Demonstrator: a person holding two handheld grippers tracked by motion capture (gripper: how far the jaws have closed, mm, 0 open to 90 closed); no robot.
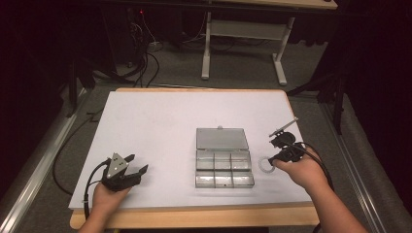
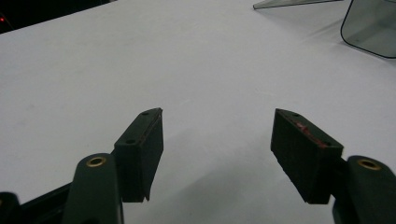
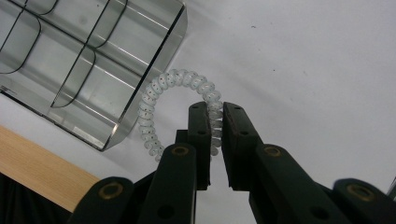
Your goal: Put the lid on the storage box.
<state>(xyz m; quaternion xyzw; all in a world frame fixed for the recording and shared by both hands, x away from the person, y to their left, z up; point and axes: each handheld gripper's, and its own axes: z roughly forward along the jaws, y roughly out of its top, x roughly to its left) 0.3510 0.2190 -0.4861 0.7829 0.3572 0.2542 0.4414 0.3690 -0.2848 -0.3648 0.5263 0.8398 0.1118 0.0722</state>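
Observation:
A clear coiled hair tie hangs beside the right wall of the clear compartment box, and my right gripper is shut on its near side. In the high view the hair tie is a pale ring just right of the box, with the right gripper over it. The box stands open, its lid lying flat behind several empty compartments. My left gripper rests at the front left of the table, open, with nothing between its pads.
The white mat covers a wooden table whose front edge shows below it. A corner of the box lid appears at the far right of the left gripper view. Desk legs and cables stand on the floor beyond.

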